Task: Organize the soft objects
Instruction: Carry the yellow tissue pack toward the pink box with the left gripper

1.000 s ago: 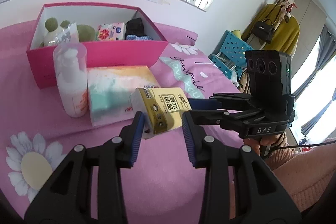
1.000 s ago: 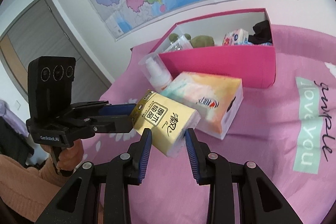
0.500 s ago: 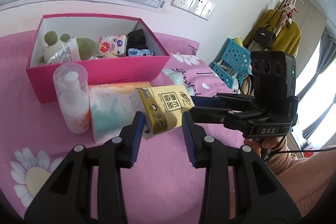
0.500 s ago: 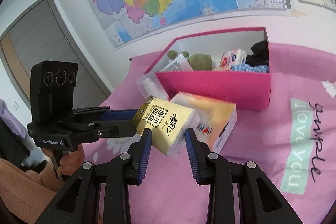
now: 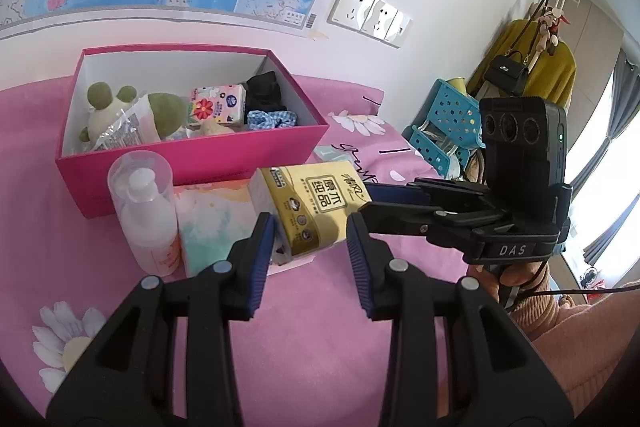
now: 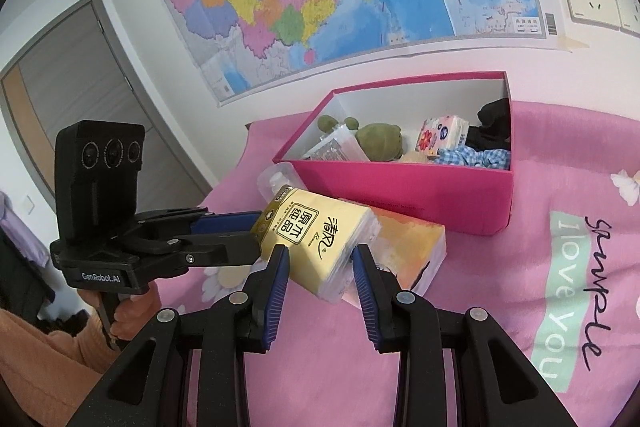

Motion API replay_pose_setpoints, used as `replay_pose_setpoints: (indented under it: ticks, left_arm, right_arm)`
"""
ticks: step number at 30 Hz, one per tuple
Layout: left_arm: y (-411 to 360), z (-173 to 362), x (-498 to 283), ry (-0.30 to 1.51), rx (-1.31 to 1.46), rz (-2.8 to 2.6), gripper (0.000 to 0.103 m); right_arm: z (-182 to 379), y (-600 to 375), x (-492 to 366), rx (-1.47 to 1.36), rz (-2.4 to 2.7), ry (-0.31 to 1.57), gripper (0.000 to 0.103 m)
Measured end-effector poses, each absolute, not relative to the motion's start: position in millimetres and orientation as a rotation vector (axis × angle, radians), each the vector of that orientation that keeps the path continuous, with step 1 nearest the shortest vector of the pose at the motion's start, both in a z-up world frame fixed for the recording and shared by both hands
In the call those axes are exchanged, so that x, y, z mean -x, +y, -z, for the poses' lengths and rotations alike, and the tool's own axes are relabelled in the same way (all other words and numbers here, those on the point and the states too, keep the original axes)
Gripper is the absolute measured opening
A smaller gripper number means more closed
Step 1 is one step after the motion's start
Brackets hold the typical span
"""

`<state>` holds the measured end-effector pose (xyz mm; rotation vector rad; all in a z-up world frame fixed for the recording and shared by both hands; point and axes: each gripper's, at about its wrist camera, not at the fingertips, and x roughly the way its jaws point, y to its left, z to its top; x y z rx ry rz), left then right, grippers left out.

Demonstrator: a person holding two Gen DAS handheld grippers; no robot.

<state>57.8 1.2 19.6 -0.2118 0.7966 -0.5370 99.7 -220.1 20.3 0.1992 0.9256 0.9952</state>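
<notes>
Both tongs, left [image 6: 256, 231] and right [image 5: 370, 199], grasp the yellow tissue pack [image 5: 316, 211] by opposite ends, raised above the pastel tissue box [image 5: 212, 223], which it partly hides. Its Chinese label is legible but small. The right tongs body reads "DAS", the left "GenRobot.AI". Behind stands the pink box [image 5: 192, 163] on a pink bedsheet [image 6: 520, 307] printed "simple love you".
</notes>
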Motion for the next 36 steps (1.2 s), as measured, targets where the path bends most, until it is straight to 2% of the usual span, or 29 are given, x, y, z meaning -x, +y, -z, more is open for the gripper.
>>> replay_pose_setpoints:
  ticks: [36]
  left_arm:
    - [-3.8, -27.6, -70.4, 0.781, 0.176, 0.494, 0.039]
  right_arm:
    - [-23.9, -215.5, -119.8, -0.194, -0.992, 0.902, 0.034]
